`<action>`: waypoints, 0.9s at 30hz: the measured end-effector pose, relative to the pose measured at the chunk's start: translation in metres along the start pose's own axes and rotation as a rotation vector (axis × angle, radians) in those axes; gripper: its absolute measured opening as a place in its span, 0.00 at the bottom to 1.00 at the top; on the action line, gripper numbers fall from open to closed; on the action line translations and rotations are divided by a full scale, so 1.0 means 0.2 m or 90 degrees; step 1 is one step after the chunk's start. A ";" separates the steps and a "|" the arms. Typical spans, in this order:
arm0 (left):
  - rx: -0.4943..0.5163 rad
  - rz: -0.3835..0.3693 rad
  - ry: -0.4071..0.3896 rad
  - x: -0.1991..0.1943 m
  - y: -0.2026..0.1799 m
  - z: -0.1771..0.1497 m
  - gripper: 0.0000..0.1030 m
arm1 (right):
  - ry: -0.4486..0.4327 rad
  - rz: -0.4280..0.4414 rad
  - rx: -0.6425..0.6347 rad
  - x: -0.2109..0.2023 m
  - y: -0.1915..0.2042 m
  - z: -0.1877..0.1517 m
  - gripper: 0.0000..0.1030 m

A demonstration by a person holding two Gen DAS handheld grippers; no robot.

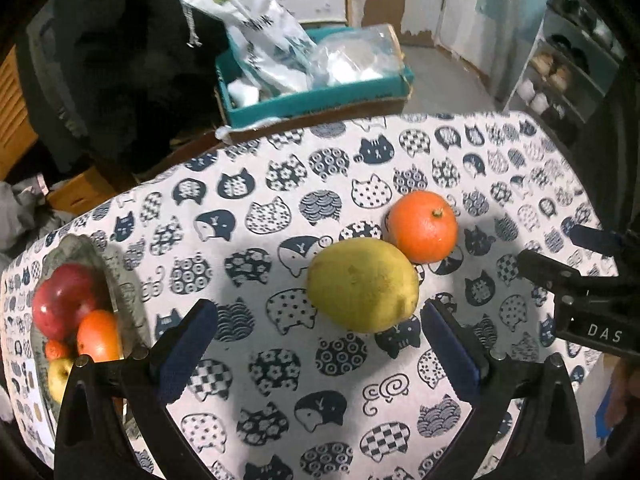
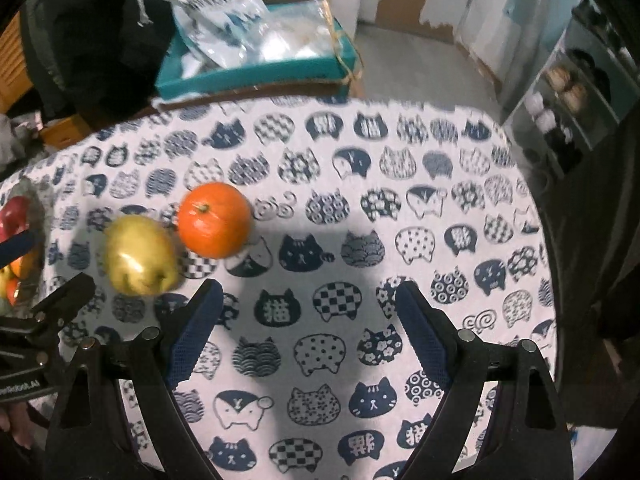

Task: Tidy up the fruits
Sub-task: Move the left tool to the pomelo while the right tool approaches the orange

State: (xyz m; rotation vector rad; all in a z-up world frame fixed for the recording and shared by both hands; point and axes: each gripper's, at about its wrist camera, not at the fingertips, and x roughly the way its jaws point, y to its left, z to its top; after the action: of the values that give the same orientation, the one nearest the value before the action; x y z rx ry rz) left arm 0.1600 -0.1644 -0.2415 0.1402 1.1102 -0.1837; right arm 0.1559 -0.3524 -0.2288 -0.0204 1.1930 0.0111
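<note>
A yellow-green pear [image 1: 362,284] lies on the cat-print tablecloth, touching an orange [image 1: 423,226] behind it. My left gripper [image 1: 320,348] is open and empty, its fingers just short of the pear. A grey bowl [image 1: 128,280] at the left holds a red apple [image 1: 60,300], an orange and small fruits. In the right wrist view my right gripper [image 2: 310,328] is open and empty over bare cloth, with the pear [image 2: 140,260] and orange [image 2: 214,220] to its left and ahead. The bowl [image 2: 38,208] shows at the far left edge.
A teal box [image 1: 320,96] full of plastic bags stands beyond the table's far edge. A shelf unit [image 1: 560,76] with small items is at the right. The right gripper [image 1: 580,292] shows at the right of the left wrist view.
</note>
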 end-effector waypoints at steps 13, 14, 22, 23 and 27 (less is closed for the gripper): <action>-0.004 -0.024 0.052 0.22 -0.07 0.02 0.99 | 0.037 0.014 0.027 0.16 -0.06 0.01 0.84; -0.003 -0.024 0.056 0.24 -0.08 0.02 0.99 | 0.036 0.016 0.027 0.16 -0.06 0.02 0.84; -0.011 -0.040 0.065 0.33 -0.08 0.04 0.97 | 0.036 0.025 0.022 0.19 -0.04 0.06 0.84; -0.012 -0.043 0.064 0.33 -0.08 0.04 0.92 | 0.035 0.026 0.021 0.19 -0.04 0.06 0.84; -0.014 -0.072 0.063 0.33 -0.08 0.04 0.82 | 0.035 0.029 0.017 0.19 -0.04 0.06 0.84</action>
State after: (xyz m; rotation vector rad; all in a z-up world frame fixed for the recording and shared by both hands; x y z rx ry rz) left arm 0.1920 -0.1874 -0.2971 0.0672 1.2192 -0.2674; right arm 0.1818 -0.3605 -0.2603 0.0302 1.2486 0.0349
